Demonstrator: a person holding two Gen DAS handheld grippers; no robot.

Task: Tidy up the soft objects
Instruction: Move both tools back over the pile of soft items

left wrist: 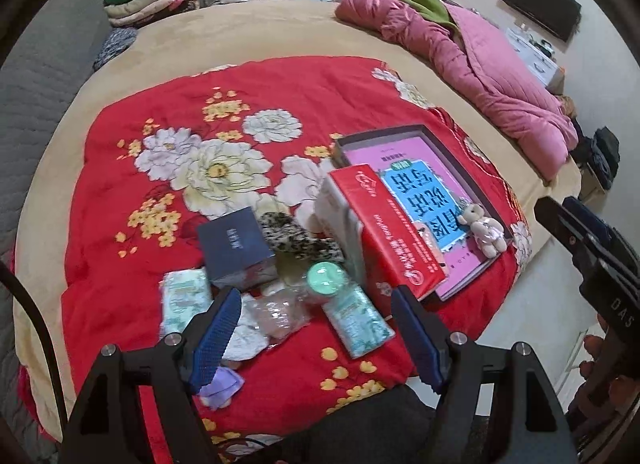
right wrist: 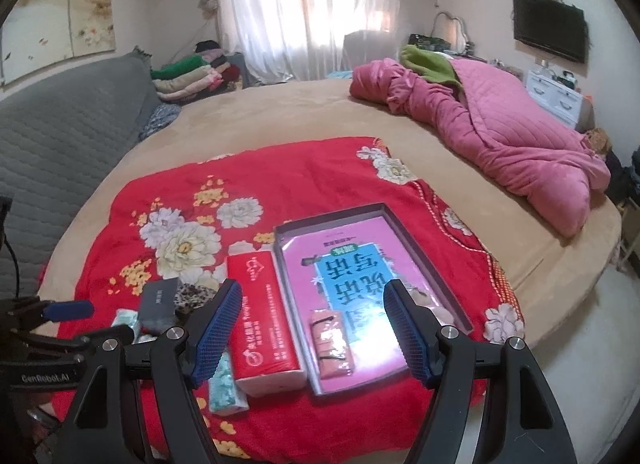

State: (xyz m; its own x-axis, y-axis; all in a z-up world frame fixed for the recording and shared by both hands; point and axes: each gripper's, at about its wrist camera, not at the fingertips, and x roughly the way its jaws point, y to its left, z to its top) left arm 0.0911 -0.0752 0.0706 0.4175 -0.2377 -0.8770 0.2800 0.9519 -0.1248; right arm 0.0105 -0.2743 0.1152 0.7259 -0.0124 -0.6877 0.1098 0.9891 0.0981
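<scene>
Soft things lie heaped on the red floral quilt [left wrist: 248, 92] at the near edge of the bed. Going left to right in the left wrist view I count two pale green tissue packs, one [left wrist: 185, 300] at the far left and one [left wrist: 357, 318] further right, with one navy box [left wrist: 236, 249] behind them. One clear plastic packet [left wrist: 276, 314] sits crumpled between the packs, one small purple scrap [left wrist: 222, 384] lies nearest of all, and one leopard-print cloth [left wrist: 298, 238] is bunched behind. A mint-lidded jar [left wrist: 326, 276] stands at the top of the second pack. Next comes one red tissue carton [left wrist: 384, 232], then one shallow grey tray [left wrist: 452, 156] holding a pink book and one little teddy bear [left wrist: 482, 226].

The left gripper [left wrist: 316, 338] hangs over the pile with its blue pads spread apart and nothing between them; the plastic packet and second tissue pack lie just beyond its tips, the purple scrap beside its left finger.

The right gripper [right wrist: 312, 334] also stands wide and empty, above the near end of the tray. A pinkish wrapped packet [right wrist: 332, 342] lies on the book between its fingers, untouched, with the red carton to its left.
</scene>
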